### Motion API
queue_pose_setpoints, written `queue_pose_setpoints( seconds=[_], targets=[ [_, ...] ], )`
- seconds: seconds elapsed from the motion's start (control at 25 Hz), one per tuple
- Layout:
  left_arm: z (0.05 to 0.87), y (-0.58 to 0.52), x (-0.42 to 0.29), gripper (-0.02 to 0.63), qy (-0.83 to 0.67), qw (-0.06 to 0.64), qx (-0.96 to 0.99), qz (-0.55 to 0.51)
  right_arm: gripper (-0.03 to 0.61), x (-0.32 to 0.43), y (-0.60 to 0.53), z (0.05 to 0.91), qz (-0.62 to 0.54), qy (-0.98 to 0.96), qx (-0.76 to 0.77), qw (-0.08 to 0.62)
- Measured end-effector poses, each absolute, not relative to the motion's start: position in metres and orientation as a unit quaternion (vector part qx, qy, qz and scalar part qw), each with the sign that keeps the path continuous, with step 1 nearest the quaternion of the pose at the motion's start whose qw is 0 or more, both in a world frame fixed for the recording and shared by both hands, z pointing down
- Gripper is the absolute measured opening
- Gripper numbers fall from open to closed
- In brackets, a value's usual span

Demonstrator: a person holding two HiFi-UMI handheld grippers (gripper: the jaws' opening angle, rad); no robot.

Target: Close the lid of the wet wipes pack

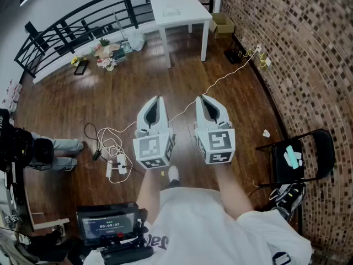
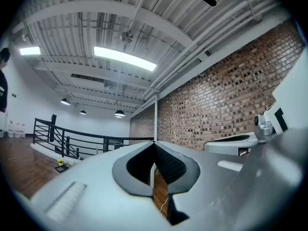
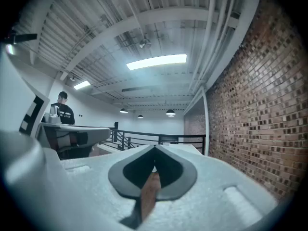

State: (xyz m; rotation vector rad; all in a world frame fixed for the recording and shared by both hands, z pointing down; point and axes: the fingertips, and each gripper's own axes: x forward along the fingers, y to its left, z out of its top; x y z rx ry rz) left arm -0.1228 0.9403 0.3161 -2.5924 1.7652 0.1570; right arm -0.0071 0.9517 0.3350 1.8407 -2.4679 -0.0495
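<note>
Over the dark wooden floor (image 1: 110,104) we hold the white plastic left gripper (image 1: 157,99) and right gripper (image 1: 203,97), jaws pressed together, empty. No wet wipes pack shows; reaching unsighted, we could knock it.

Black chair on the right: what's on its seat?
A small teal-and-white item lies on the black chair seat, too small to identify. The seat hides the floor under it.

A loft-style workspace: brick wall (image 1: 309,65), dark wood floor (image 1: 83,109), black railing (image 1: 71,26), exposed ceiling pipes (image 3: 216,28).
</note>
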Motion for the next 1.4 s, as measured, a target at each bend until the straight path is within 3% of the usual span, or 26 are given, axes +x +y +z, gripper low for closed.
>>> queue_pose_setpoints(
  seconds=[0.28, 0.56, 0.88, 1.12, 1.28, 1.4],
  targets=[
    [0.328, 0.865, -0.181, 0.015, 0.559, -0.023, -0.827, 0.062, -0.014, -0.099, 0.889, 0.337, -0.017, -0.857, 0.514, 0.02],
    [0.364, 0.795, -0.214, 0.015, 0.55, -0.059, -0.832, 0.039, -0.012, -0.126, 0.826, 0.353, 0.01, -0.858, 0.514, 0.015],
    [0.364, 0.685, -0.132, 0.015, 0.496, -0.034, -0.867, -0.01, -0.011, -0.078, 0.688, 0.364, 0.022, -0.86, 0.51, 0.006],
    [0.321, 0.57, -0.084, 0.015, 0.518, -0.036, -0.854, 0.034, -0.011, -0.007, 0.563, 0.318, -0.005, -0.862, 0.506, -0.036],
    [0.332, 0.517, -0.072, 0.015, 0.534, -0.042, -0.844, 0.043, -0.011, 0.024, 0.507, 0.326, -0.023, -0.857, 0.513, -0.025],
    [0.354, 0.493, -0.049, 0.015, 0.513, -0.067, -0.855, 0.042, -0.011, 0.046, 0.476, 0.327, 0.02, -0.849, 0.523, -0.069]
  ],
)
